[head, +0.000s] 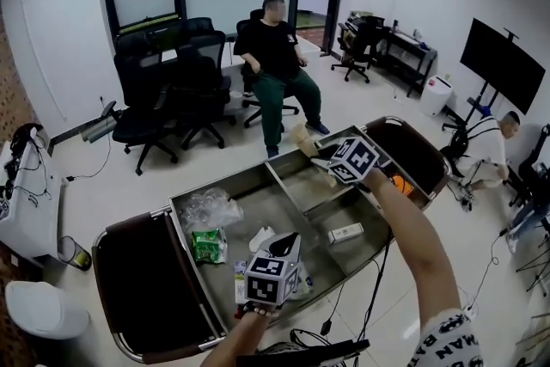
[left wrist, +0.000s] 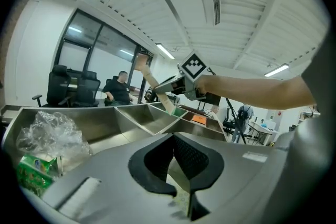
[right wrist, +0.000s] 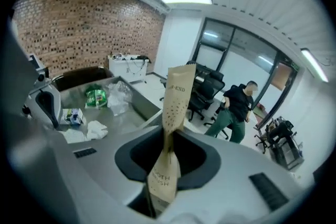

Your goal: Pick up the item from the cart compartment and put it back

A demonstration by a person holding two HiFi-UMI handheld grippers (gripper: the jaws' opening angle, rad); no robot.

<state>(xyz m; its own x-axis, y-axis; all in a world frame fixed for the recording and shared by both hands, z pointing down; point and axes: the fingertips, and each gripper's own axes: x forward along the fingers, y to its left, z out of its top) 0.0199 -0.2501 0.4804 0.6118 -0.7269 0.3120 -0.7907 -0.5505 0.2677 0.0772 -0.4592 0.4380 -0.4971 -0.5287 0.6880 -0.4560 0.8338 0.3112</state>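
**Kraft paper toothbrush packet** point(right wrist: 175, 94): clamped by the right gripper point(right wrist: 166, 162). The jaws stand narrow and press on its twisted lower part, and the long upper end stands free above the pads. In the head view the packet point(head: 302, 138) hangs over the cart's point(head: 225, 182) far edge, near the divider between the far compartments, clear of the steel.

**Step, as judged:** the return leg. The packet is up and not yet set down. Which bay it belongs in cannot be told.

**Doing it well:**
- Bring the free end inboard of the far rim first, so it drops into a bay and not over the edge.
- Lay the packet's length along the bay. It is long and limp, and the twist may let it swing.
- Let the free end touch the bay floor before the jaws part.
- Keep off the white box point(head: 345, 232) toward the near-right edge. The orange item point(head: 401, 184) in the right-end bay lies well apart.

**Left gripper** point(head: 286, 247): low over the big left compartment by the near edge, beside a white tissue point(head: 260, 237).
- In its own view the left gripper point(left wrist: 181, 186) has narrow jaws.
- A pale flat thing shows in the slit. Whether it is pinched or merely lies behind, I cannot tell.
- It is best parked there, out of the right arm's path.
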